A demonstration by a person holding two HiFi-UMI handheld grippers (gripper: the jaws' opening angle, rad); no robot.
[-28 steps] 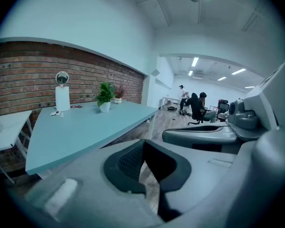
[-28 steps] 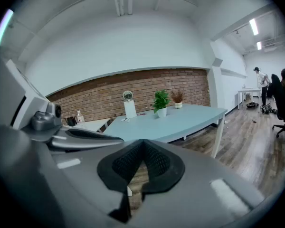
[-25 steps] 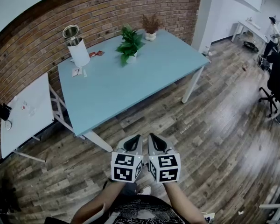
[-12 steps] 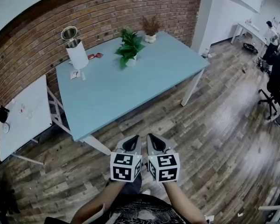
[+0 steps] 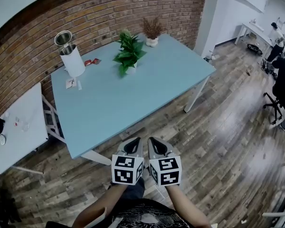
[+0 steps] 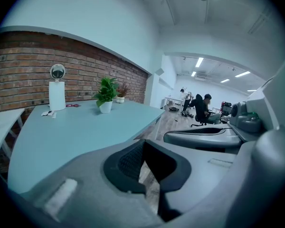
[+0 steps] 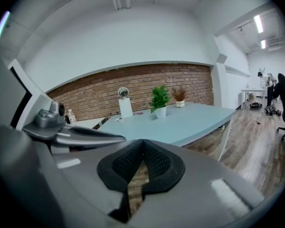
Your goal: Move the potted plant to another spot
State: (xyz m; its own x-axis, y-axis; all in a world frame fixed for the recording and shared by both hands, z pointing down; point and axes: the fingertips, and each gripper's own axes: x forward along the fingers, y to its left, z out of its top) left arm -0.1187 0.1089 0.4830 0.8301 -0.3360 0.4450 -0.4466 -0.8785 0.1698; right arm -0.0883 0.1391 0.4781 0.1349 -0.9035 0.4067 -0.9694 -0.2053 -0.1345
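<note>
The green potted plant (image 5: 128,55) in a small white pot stands upright near the far side of the light blue table (image 5: 133,103). It also shows in the left gripper view, plant (image 6: 106,93), and in the right gripper view, plant (image 7: 159,99), well ahead of both. My left gripper (image 5: 136,141) and right gripper (image 5: 155,141) are held side by side over the wooden floor, just short of the table's near edge. Both point toward the table. The left gripper (image 6: 142,144) and the right gripper (image 7: 142,144) are shut with nothing between their pads.
A dried plant in a white pot (image 5: 152,31) stands at the table's far corner. A white cylinder with a metal top (image 5: 70,55), a red item (image 5: 90,61) and paper scraps lie far left. A white side table (image 5: 19,122) stands left. People and a chair (image 5: 280,75) are far right.
Both grippers and the head have moved toward the table together; the table's near edge now lies closer to the fingertips. Jaws stay shut. The plant has not moved.
</note>
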